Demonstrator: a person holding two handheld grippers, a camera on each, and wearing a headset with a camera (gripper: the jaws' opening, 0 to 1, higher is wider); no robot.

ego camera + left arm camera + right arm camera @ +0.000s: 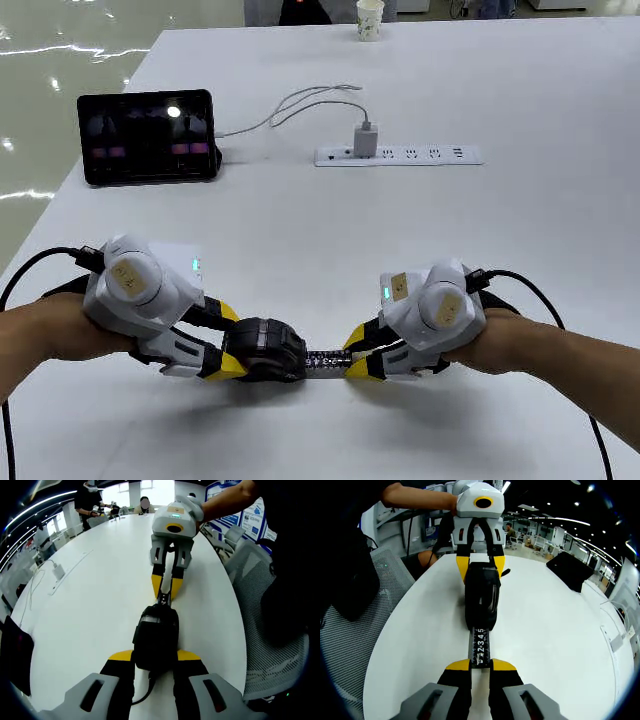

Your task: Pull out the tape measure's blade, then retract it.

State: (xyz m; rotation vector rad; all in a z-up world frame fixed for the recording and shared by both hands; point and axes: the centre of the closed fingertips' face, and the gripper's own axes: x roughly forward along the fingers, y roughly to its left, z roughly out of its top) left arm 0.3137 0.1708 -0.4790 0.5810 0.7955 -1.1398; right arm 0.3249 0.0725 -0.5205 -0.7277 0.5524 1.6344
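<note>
A black tape measure [265, 349] rests on the white table [420, 230] near its front edge. My left gripper [225, 340] is shut on its case [156, 636], yellow-tipped fingers on either side. A short length of blade [325, 360] runs out to the right, with printed numbers [480, 646] showing. My right gripper [358, 352] is shut on the blade's end [480, 662]. In the right gripper view the case [481, 594] sits beyond the blade with the left gripper [479, 565] behind it. The left gripper view shows the right gripper [167, 584] past the case.
A dark tablet [148, 136] stands at the back left. A white power strip [398, 155] with a plugged charger [365, 139] and cable lies mid-table. A paper cup [370, 19] sits at the far edge. Office chairs [270, 630] stand beside the table.
</note>
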